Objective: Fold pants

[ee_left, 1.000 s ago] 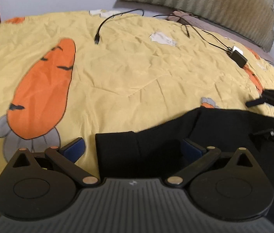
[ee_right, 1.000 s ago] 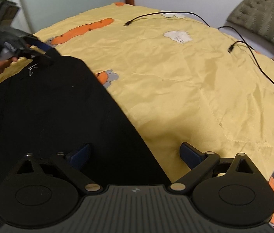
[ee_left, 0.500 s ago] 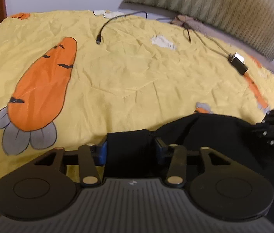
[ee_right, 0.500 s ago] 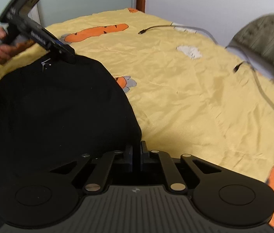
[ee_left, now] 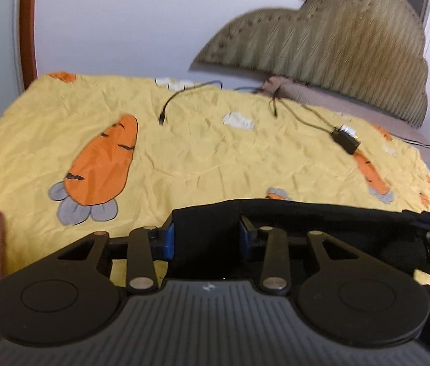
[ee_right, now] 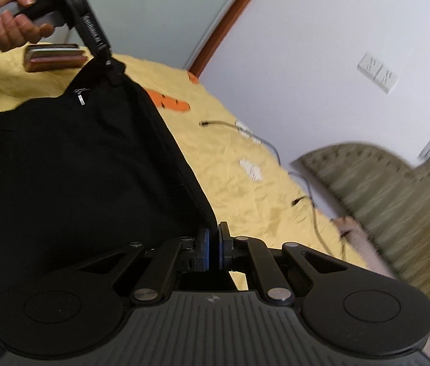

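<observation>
The black pants (ee_left: pixel 321 222) hang lifted off the yellow bedspread (ee_left: pixel 199 158), their top edge stretched taut between both grippers. My left gripper (ee_left: pixel 205 235) has a bunched fold of the waist between its blue pads; the jaws are still closing and press on the cloth. In the right wrist view the pants (ee_right: pixel 77 167) fill the left half, with a small zipper pull near the top. My right gripper (ee_right: pixel 214 238) is shut on the cloth's edge. The left gripper (ee_right: pixel 114 73) shows at the far corner, held by a person's hand (ee_right: pixel 16 21).
Black cables (ee_left: pixel 166 106) and a charger block (ee_left: pixel 346 141) lie on the far part of the bed. A padded olive headboard (ee_left: pixel 321 30) stands behind. A small stack of flat cases (ee_right: pixel 53 56) rests on the bed near the left hand. White wall with a socket (ee_right: pixel 376 73).
Both grippers went from open to clamped on the pants' edge, then rose and carried the cloth up off the bed. The right gripper's view has tilted as the wrist rolled.
</observation>
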Available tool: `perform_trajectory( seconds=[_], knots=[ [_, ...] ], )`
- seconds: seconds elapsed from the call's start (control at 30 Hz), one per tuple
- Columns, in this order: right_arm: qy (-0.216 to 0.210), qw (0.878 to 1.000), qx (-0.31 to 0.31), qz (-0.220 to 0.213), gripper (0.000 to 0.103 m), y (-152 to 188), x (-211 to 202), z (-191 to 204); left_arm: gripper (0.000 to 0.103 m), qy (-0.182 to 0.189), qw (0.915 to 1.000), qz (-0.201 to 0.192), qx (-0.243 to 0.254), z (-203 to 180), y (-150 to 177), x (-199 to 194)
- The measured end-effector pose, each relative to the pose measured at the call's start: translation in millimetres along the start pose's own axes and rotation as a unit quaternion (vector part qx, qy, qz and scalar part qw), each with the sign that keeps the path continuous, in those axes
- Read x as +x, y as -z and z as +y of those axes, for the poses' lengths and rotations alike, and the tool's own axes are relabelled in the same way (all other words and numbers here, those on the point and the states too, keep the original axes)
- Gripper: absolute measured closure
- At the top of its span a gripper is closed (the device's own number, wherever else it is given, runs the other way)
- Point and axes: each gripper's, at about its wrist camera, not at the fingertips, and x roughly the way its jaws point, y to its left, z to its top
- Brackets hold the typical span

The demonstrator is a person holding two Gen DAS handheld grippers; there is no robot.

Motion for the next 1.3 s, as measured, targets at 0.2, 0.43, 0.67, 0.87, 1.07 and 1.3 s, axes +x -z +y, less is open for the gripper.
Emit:
perform_trajectory(
  seconds=[0.2, 0.43, 0.67, 0.87, 1.07, 1.3],
  knots=[
    [-0.007, 1.000, -0.013, -0.004, 0.098, 3, -57, 37, 0.067, 0.012, 0.9996, -0.025, 0.011, -10, 29, -60],
    [-0.023, 1.000, -0.013, 0.011, 0.098, 20, -88, 80, 0.066, 0.010, 0.9995, -0.018, 0.022, -17, 72, -85],
    [0.051, 0.998, -0.038, 0.019, 0.098, 0, -48, 57, 0.064, -0.015, 0.9985, -0.051, 0.014, -19, 25, -54],
    [0.103, 0.994, -0.009, 0.036, 0.098, -9, 14, 18, 0.064, -0.045, 0.9977, -0.045, 0.022, -15, -14, 11],
    [0.131, 0.991, 0.018, 0.031, 0.098, -2, 35, 3, 0.064, -0.048, 0.9982, -0.036, 0.002, -2, -10, 37],
    [0.087, 0.996, 0.022, 0.000, 0.098, 8, -33, 27, 0.062, -0.011, 0.9972, -0.070, 0.026, -1, 33, -30]
  ],
)
